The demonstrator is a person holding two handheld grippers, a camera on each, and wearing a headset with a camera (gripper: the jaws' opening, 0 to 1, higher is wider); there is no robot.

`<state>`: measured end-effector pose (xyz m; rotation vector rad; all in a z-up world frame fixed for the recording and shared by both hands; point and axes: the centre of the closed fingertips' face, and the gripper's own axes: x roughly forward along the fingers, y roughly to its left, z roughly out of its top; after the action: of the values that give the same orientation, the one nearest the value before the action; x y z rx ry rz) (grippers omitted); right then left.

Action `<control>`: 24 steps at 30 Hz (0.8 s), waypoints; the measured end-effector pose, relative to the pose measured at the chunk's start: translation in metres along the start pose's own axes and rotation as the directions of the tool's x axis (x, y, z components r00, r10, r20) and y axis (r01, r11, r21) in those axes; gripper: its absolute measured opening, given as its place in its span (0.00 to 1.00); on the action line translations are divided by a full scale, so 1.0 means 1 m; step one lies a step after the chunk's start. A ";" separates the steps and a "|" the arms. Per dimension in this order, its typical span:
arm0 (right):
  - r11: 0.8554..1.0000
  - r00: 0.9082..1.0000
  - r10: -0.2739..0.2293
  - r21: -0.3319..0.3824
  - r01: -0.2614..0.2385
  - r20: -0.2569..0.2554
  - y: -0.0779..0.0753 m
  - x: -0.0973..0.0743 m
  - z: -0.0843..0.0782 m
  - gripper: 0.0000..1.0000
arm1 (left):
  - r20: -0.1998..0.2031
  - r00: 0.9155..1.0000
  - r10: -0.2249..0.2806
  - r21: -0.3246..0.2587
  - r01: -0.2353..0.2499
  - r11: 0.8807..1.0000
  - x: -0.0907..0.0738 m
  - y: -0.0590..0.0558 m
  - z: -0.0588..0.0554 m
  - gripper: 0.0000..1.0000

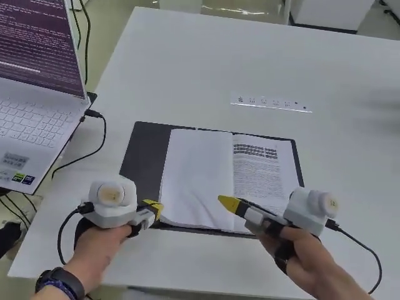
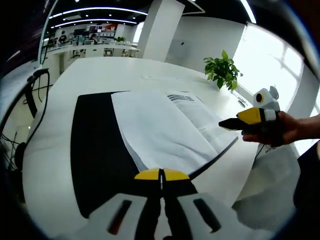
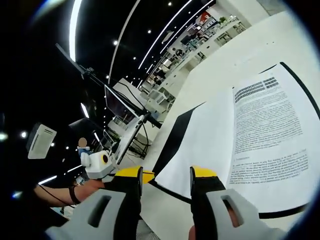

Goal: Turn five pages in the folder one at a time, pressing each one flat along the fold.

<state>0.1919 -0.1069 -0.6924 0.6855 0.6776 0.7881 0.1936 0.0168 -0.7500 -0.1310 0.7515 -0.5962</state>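
The folder (image 1: pixel 145 156) lies open in the middle of the counter (image 1: pixel 206 56). The laptop (image 1: pixel 31 119) sits to its left, at the counter's edge. A socket strip (image 1: pixel 270 102) lies behind the folder. The left gripper (image 1: pixel 154 209) is at the folder's near left edge. The right gripper (image 1: pixel 227 202) is over its near edge, by the fold.
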 end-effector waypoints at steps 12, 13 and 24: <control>1.000 0.998 -0.027 0.012 0.027 -0.056 -0.010 0.000 -0.018 0.35 | -0.102 0.995 0.010 -0.023 -0.013 1.000 0.023 0.004 -0.028 0.00; 0.999 0.998 -0.030 0.012 0.031 -0.064 -0.011 0.000 -0.021 0.35 | -0.123 0.992 0.012 -0.016 -0.014 1.000 0.024 0.005 -0.034 0.00; 0.998 0.990 -0.065 -0.025 0.062 -0.125 -0.030 0.005 -0.036 0.30 | -0.102 0.995 0.020 -0.035 -0.023 0.999 0.018 0.000 -0.034 0.00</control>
<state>0.1791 -0.1081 -0.7383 0.5957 0.8005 0.7834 0.1812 0.0100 -0.7854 -0.1268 0.8613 -0.5721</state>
